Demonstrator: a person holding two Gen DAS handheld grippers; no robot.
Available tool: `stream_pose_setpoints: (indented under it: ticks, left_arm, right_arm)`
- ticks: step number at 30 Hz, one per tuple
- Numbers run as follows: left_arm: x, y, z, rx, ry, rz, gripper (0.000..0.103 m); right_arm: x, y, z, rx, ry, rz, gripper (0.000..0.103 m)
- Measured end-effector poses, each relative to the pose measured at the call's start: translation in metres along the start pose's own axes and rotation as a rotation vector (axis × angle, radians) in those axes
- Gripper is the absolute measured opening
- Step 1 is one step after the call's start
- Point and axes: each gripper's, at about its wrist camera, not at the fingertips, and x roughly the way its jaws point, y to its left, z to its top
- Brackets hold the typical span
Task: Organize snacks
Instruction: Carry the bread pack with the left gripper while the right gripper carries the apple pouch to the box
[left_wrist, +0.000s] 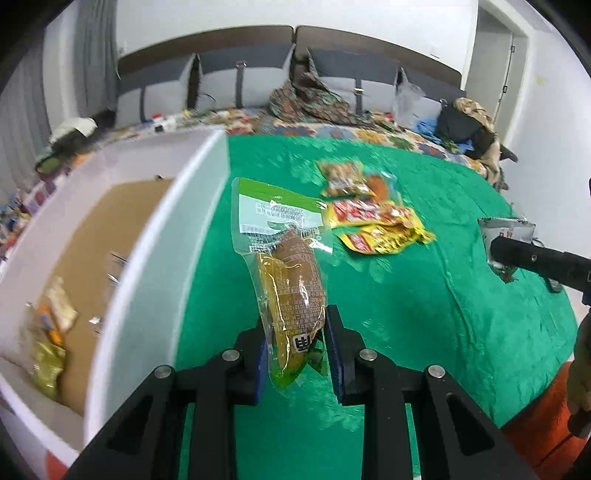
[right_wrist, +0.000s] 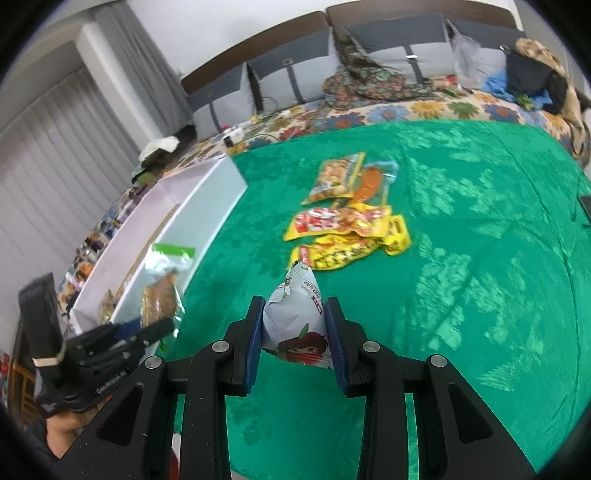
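The left claw is clenched on a clear sausage packet with a green top, held above the green cloth beside the white box. The packet's date print is blurred. The right claw grips a pale snack bag bearing a cartoon figure. "GenRobot AI" reads faintly on the left claw body. Yellow packets lie on the cloth-covered bed.
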Motion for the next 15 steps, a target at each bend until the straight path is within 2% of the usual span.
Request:
stream_pose_setpoints:
  ticks: [10,12,15]
  left_arm:
    - [-0.012,0.019,-0.001,0.006,-0.022,0.065,0.026]
    - [-0.017,0.027,-0.001,-0.018,-0.027,0.048,0.026]
    - [-0.029,0.049,0.002,-0.103,-0.032,-0.019,0.026]
  right_arm:
    - [0.016,0.041,0.004,-0.083,0.026,0.028,0.034]
    - [0.020,0.049,0.003,-0.098,0.036,0.032,0.034]
    - [0.026,0.062,0.006,-0.121,0.043,0.040,0.034]
